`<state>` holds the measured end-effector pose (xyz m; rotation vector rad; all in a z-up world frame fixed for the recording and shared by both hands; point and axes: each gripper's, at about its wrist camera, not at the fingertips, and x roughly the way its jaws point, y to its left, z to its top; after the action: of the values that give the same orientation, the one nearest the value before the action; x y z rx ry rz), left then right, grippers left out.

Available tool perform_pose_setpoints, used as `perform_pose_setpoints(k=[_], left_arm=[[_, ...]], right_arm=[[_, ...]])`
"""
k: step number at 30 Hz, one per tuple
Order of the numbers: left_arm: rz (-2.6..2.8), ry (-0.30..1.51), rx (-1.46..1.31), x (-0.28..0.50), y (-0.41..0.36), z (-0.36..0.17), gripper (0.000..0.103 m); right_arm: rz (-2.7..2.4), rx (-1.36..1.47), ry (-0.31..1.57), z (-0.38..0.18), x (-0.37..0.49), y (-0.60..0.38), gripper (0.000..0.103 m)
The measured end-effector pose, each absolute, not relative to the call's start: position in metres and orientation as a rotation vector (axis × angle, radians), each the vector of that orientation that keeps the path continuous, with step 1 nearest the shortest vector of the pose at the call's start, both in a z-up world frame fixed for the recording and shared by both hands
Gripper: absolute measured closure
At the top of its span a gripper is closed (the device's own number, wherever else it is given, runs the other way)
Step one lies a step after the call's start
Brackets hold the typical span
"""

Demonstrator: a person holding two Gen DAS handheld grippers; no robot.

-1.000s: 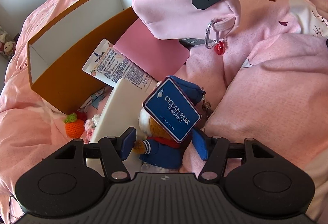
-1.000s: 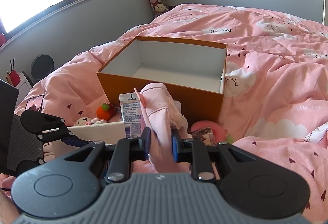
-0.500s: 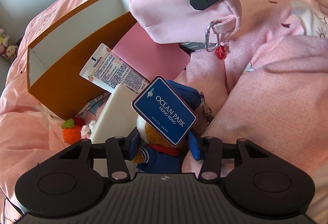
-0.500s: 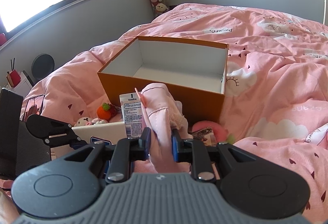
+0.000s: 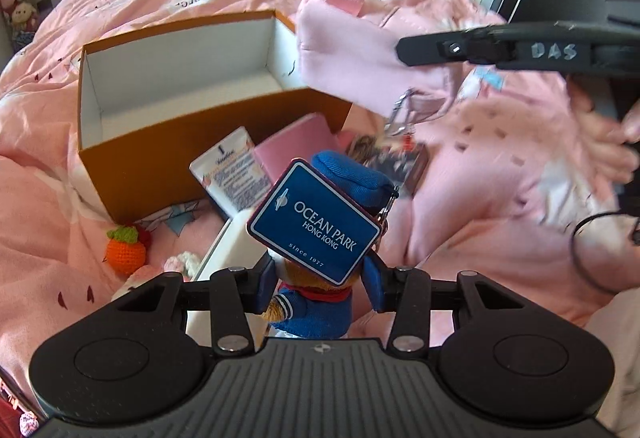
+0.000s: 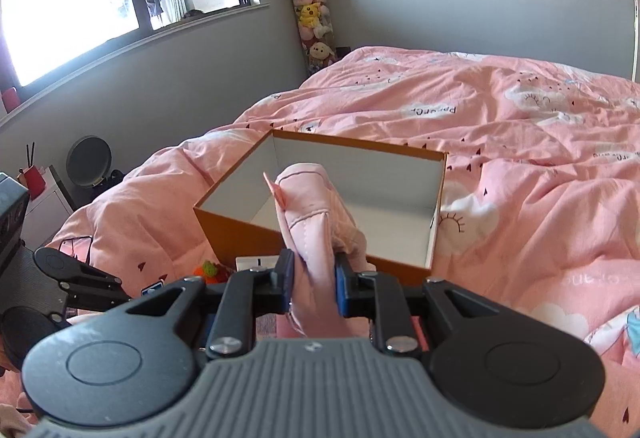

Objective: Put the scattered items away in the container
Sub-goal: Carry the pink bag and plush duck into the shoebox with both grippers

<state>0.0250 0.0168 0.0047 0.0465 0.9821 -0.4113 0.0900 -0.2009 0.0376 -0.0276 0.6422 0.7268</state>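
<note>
Right tool point(image 6: 313, 280) grips a pink pouch point(image 6: 310, 222) upright over the orange box point(image 5: 168, 133), its lower part hidden by the tool, while the left tool point(image 5: 320, 284) clamps a blue-dressed plush point(image 5: 310, 312), face hidden behind its "OCEAN PARK HONG KONG" tag point(image 5: 316, 224), near a blurred tube point(image 5: 234, 173).

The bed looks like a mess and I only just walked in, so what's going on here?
A person is tidying loose items into the orange box, holding a gripper in each hand. The right gripper is shut on a pink pouch, lifted in front of the box opening. The left gripper is shut on a plush toy with a blue Ocean Park tag. A Vaseline tube and a crocheted orange lie on the bedspread.
</note>
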Motion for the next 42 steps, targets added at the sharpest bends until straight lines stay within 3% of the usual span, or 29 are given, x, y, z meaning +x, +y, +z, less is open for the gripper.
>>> perform_pose_setpoints(k=[16,28,42], left_arm=[[-0.284,0.712,-0.344,0.132,0.083,0.069,0.052],[-0.22,0.917,-0.526,0.228,0.095,-0.018,0.052],[-0.208,1.128,-0.578,0.261,0.082,-0.083,0.051]], right_arm=[[0.692,0.08,0.59,0.055,0.174,-0.172,0.08],[0.559,0.048,0.737,-0.011,0.229,-0.137,0.08],[0.441,-0.036,0.898,-0.064,0.251,-0.124,0.078]])
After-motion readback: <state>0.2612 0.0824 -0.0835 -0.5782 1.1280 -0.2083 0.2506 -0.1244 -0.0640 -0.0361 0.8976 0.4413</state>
